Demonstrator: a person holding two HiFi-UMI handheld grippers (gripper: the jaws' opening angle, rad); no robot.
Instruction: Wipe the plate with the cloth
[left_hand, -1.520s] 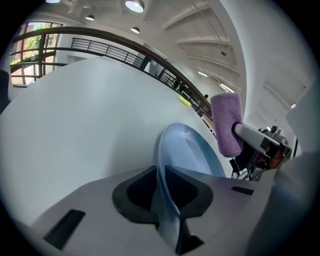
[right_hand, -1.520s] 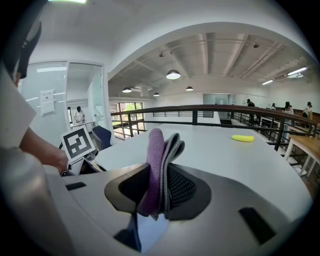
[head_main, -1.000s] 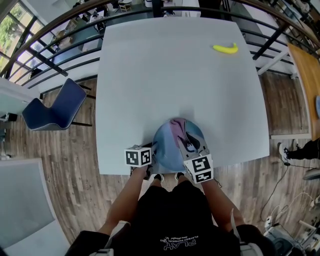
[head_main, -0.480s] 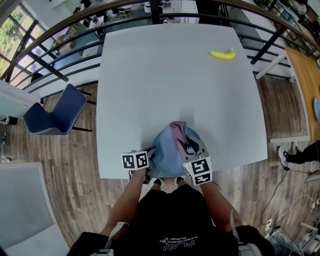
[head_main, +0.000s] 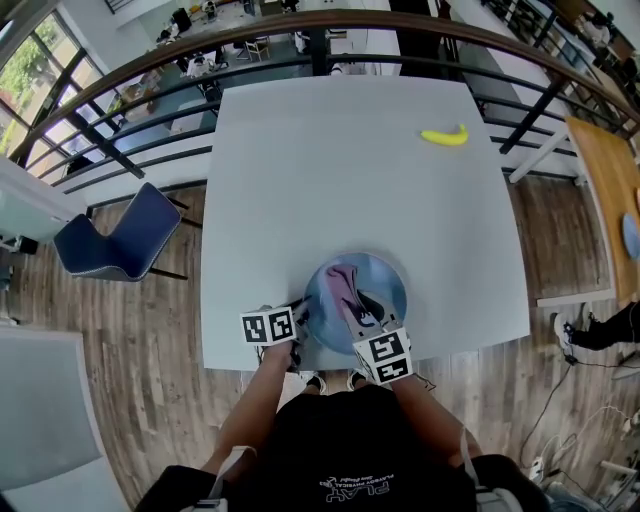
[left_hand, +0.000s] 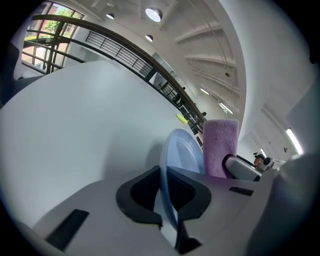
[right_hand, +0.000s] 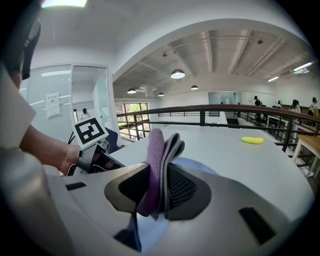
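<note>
While the left gripper, its jaws just closing, pinches the left rim of the blue plate at the table's near edge, the right gripper clamps the folded purple cloth over it. The plate looks thin, light and slick, best gripped firmly by the rim. The cloth seems soft, best held at its fold.

The right gripper pinches the folded cloth above the plate; a banana lies far off on the table.

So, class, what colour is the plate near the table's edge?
Light blue; the plate shows best in the head view.
</note>
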